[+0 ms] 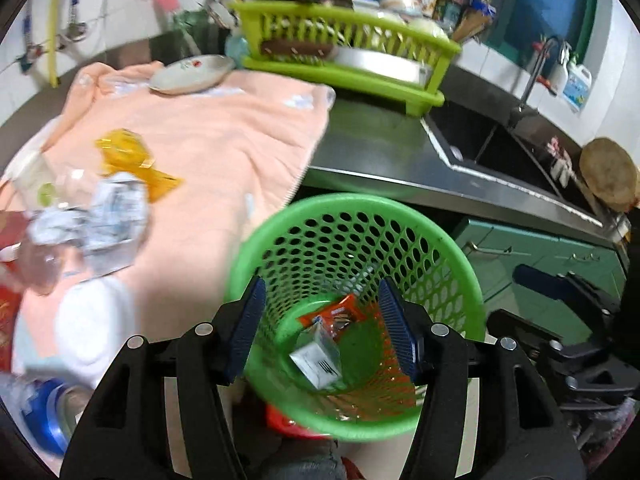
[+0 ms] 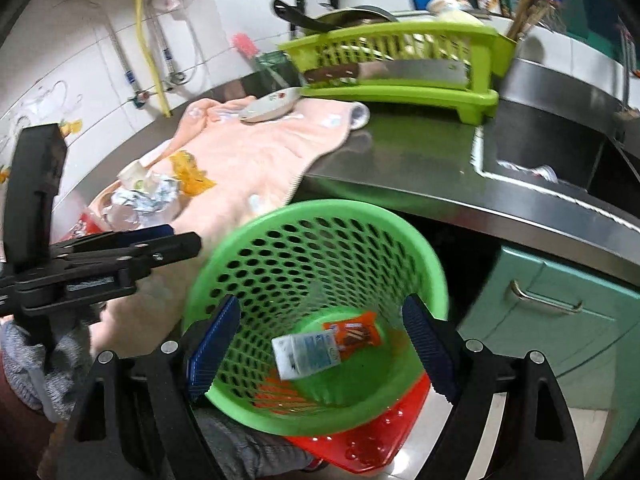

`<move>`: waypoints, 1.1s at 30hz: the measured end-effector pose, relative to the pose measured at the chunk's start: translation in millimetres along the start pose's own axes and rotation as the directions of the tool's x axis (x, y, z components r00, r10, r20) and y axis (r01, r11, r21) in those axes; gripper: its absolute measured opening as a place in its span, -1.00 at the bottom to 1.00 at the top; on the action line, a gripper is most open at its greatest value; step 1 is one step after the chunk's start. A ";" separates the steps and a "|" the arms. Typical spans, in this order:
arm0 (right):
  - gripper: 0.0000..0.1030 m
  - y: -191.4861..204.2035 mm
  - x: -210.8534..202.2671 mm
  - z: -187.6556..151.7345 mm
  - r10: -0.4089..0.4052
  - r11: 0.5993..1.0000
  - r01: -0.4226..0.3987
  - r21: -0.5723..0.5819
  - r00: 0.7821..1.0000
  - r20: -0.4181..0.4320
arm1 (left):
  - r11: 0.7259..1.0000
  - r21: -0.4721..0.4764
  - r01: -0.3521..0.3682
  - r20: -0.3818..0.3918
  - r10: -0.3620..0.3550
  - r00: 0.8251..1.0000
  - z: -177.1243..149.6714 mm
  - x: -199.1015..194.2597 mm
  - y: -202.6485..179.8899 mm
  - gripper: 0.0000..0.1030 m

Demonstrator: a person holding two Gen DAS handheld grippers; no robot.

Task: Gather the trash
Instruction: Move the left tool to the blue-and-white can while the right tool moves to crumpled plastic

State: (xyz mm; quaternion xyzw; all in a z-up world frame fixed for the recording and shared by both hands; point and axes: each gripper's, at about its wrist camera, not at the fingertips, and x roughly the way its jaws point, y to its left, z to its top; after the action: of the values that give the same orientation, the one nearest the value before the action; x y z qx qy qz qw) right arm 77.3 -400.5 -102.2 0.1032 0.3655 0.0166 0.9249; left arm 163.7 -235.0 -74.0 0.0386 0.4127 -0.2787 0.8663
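A green perforated basket [image 1: 280,236] stands tilted below the counter edge. In it lie an orange snack wrapper [image 1: 340,314] and a small white carton [image 1: 316,360]. My left gripper [image 1: 322,284] hovers over its mouth, open, with nothing between the pads. In the right wrist view it reaches in from the left [image 2: 176,242]. My right gripper [image 2: 320,300] is open above the same basket [image 2: 280,220], carton [image 2: 306,354] and wrapper [image 2: 354,330], gripping nothing. On the peach towel [image 1: 224,152] lie a yellow wrapper [image 1: 132,160] and crumpled foil [image 1: 108,216].
A white plate [image 1: 192,74] rests on the towel's far end. A lime dish rack [image 1: 344,48] with a cleaver stands behind it. A sink [image 1: 492,144] lies at the right of the steel counter, above green cabinets [image 2: 560,320]. A red stool [image 2: 372,432] is under the basket.
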 end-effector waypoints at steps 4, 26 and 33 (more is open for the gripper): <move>0.56 23.4 -2.1 7.1 0.036 0.999 -0.035 -0.027 0.999 0.008 | 1.000 -0.021 -0.021 0.037 0.022 0.999 -8.2 -34.6 18.0 0.14; 0.56 173.6 56.3 51.9 0.241 0.944 -0.247 -0.221 0.969 -0.057 | 0.957 -0.201 -0.207 0.109 0.232 0.967 -78.2 -157.4 150.2 0.22; 0.50 209.6 88.5 68.2 0.252 0.916 -0.262 -0.305 0.965 -0.073 | 0.940 -0.257 -0.224 0.089 0.254 0.963 -95.4 -164.4 173.9 0.26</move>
State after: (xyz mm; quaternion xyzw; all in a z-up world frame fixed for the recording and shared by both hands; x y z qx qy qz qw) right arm 197.8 -198.2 -70.7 0.0027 0.3562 0.1968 0.9134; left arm 104.2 13.8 -44.0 -0.0357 0.3827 -0.1201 0.9153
